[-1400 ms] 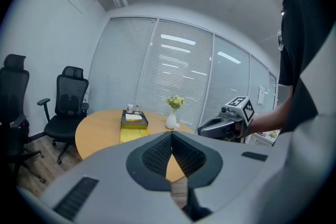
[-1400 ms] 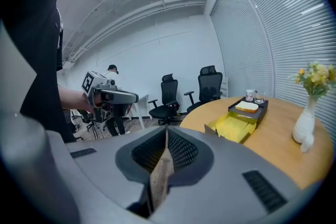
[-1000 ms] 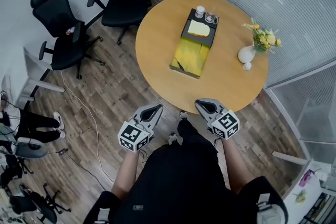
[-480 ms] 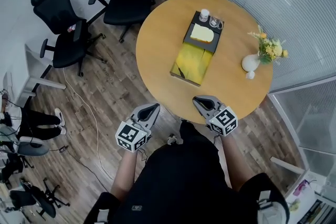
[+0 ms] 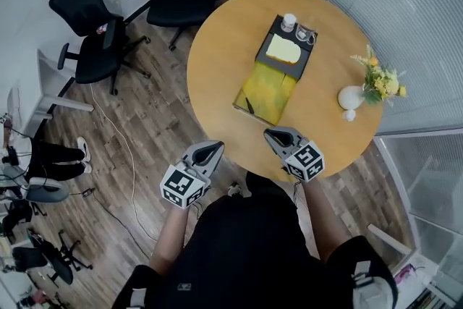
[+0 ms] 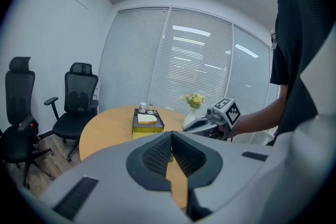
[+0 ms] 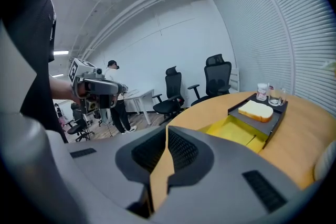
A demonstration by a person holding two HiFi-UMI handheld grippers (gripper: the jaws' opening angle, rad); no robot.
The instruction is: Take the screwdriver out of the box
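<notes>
1. On the round wooden counter (image 5: 217,69), inside the open yellow box (image 5: 269,87), lies the screwdriver (image 5: 249,106). It is a thin dark stick nr the box's near-left corner in the head view, too small for detail.
2. At the box's far end sits a black tray (image 5: 307,53) w/ a pale yellow slab (image 5: 283,51) on it — sponge or bread, can't tell. A small white-capped jar (image 5: 289,20) and a glass (image 5: 306,32) stand side by side at the tray's far edge.
3. The right gripper (image 5: 272,134) shows over the counter's near edge, well apart from the box and pointing toward it. Its jaws are closed, tips together, w/ nothing btwn them; past the tips only counter shows.
4. The left gripper (image 5: 212,148) is just beside the counter's near-left edge, over the wood floor (image 5: 145,127). Its jaws are closed too, and empty. Its own view looks across the counter at the box and the other gripper.
5. A white vase (image 5: 351,96) w/ yellow flowers (image 5: 381,79) stands on the counter's right side, well apart from the box. A small white thing is just beside the vase, too small to tell.
6. Two black office chairs (image 5: 83,25) stand on the floor — far-left of the counter.
</notes>
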